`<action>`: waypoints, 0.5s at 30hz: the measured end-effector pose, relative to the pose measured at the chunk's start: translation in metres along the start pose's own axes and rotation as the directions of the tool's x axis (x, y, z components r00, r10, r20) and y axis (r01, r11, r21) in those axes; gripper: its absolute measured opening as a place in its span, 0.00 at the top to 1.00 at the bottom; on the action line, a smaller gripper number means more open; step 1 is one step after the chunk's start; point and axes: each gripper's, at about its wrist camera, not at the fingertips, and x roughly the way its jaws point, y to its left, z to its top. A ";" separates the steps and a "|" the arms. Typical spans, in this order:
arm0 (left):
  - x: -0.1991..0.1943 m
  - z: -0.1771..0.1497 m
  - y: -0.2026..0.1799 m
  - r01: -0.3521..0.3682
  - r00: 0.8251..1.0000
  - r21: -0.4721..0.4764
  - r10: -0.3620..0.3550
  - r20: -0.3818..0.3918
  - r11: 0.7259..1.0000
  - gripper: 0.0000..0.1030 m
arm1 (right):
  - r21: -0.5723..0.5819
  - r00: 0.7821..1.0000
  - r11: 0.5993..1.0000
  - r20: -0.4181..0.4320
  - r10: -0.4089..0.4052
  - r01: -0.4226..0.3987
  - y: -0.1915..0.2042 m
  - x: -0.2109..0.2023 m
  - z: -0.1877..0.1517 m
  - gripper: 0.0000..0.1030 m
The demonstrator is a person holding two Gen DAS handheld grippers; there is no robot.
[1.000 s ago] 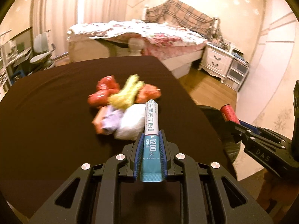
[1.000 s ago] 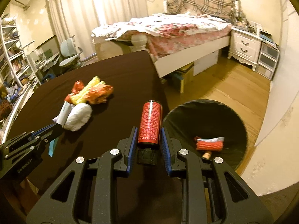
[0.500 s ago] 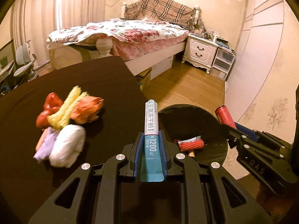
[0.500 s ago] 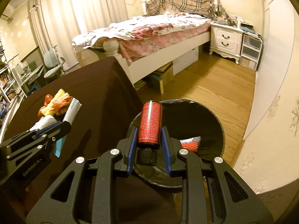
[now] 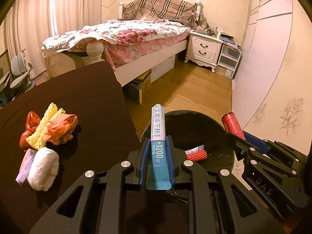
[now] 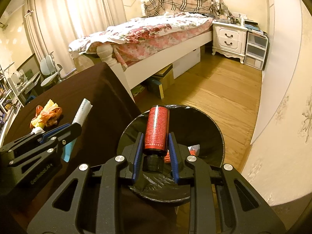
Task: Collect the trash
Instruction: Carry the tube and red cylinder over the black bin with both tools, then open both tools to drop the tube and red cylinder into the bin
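Red and rigid, the bottle point(image 6: 156, 129) sat clamped by its sides in the right gripper point(image 6: 156, 146) above the bin point(image 6: 218, 134), while the left gripper point(image 5: 157, 156) pinched a light, limp sachet point(image 5: 158, 136).

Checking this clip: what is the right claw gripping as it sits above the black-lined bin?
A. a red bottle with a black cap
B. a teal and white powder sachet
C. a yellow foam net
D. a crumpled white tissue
A: in the right wrist view the right claw is shut on the red bottle, black cap toward the camera, above the trash bin.
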 end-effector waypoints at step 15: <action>0.015 0.009 -0.014 -0.018 1.000 0.038 0.019 -0.006 0.999 0.80 | 0.036 1.000 0.999 -0.009 -0.018 0.018 -0.018 0.013 0.004 0.76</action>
